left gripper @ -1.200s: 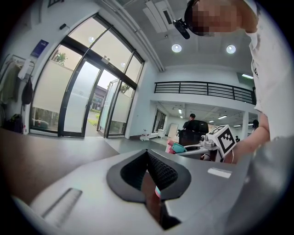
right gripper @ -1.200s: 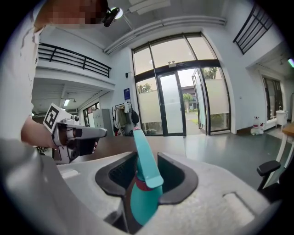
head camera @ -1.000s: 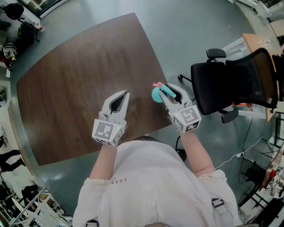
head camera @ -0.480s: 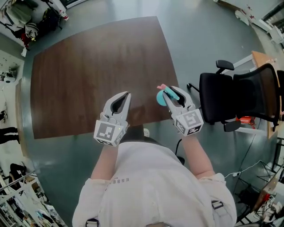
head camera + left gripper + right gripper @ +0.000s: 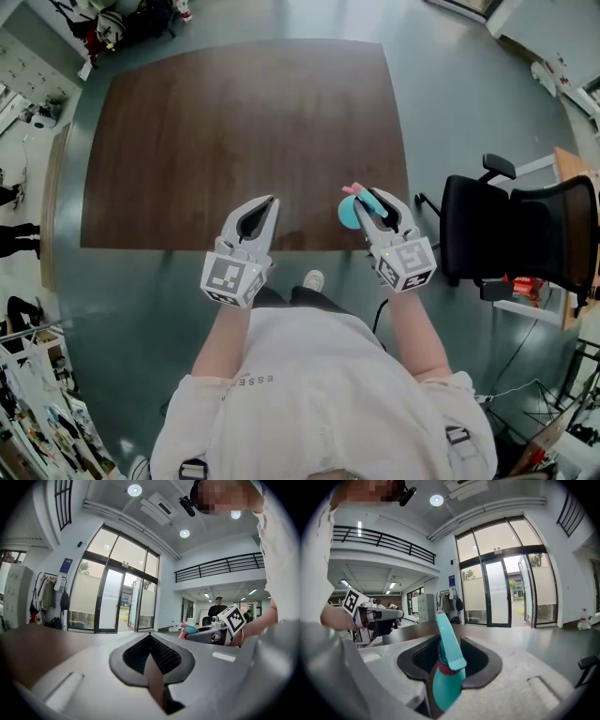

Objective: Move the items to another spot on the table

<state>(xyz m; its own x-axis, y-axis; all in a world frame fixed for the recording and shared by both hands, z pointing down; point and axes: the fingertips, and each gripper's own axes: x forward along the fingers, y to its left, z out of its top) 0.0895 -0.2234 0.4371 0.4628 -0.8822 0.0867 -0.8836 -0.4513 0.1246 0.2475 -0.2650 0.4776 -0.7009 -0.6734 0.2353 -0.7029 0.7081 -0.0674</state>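
Right gripper (image 5: 364, 202) still grasps the spray bottle (image 5: 349, 214), left gripper (image 5: 266, 202) clenched & empty, both carried along the tabletop (image 5: 234, 122) edge, so the move is prob. underway.

Grey floor (image 5: 459, 94), black office chair (image 5: 525, 234)

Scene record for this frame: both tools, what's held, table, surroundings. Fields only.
left tool: jaws together, nothing between them
right tool: closed on a teal spray bottle with a pink collar
bottle location: by the table's near right corner, as the head view shows it
table: dark brown wood
nearby: black office chair to the right of the table
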